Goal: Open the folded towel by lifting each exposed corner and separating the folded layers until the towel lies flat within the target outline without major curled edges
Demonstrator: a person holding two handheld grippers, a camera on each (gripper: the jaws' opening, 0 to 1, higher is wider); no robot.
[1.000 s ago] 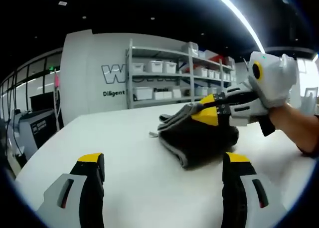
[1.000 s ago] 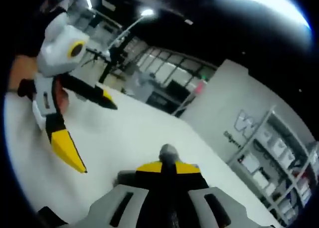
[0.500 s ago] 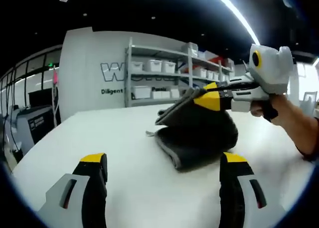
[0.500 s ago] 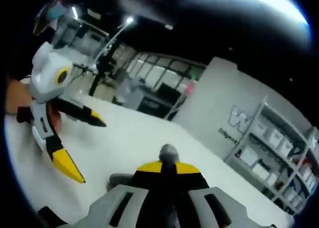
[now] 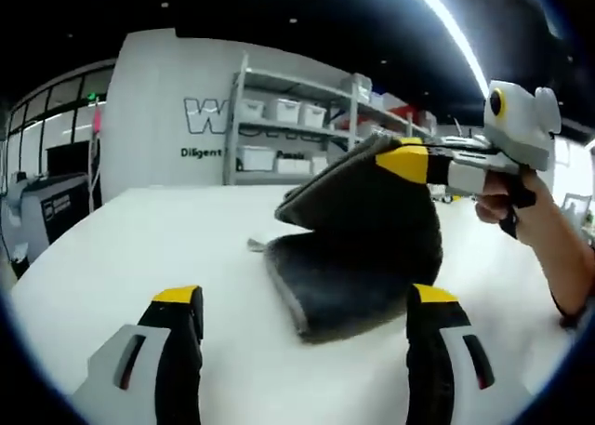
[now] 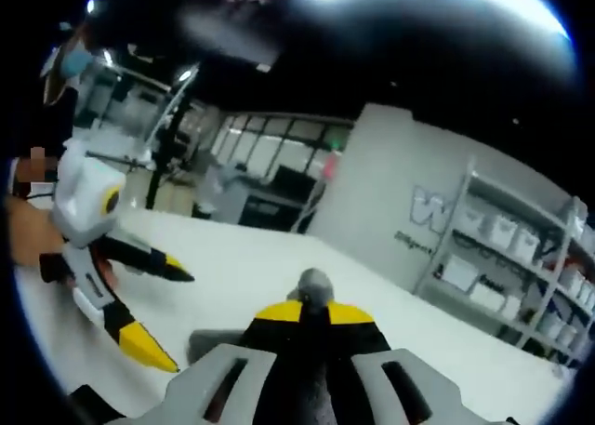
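A dark grey folded towel [image 5: 358,258] lies on the white table [image 5: 167,248]. In the left gripper view my right gripper [image 5: 395,155] is shut on the towel's top layer and holds it raised, peeled up above the rest of the fold. My left gripper [image 5: 297,299] stands open just short of the towel, nothing between its yellow-tipped fingers [image 5: 177,299]. In the right gripper view my right gripper [image 6: 314,304] is shut, with a nub of grey towel [image 6: 314,282] poking out above its tips, and the left gripper [image 6: 139,304] shows open at the left.
Metal shelves [image 5: 297,132] with white bins stand behind the table before a white wall with lettering. A person's hand and forearm [image 5: 548,248] hold the right gripper at the right. Bare tabletop spreads to the left of the towel.
The right gripper has risen, lifting the towel's top layer higher off the fold. The left gripper view has drawn nearer to the towel.
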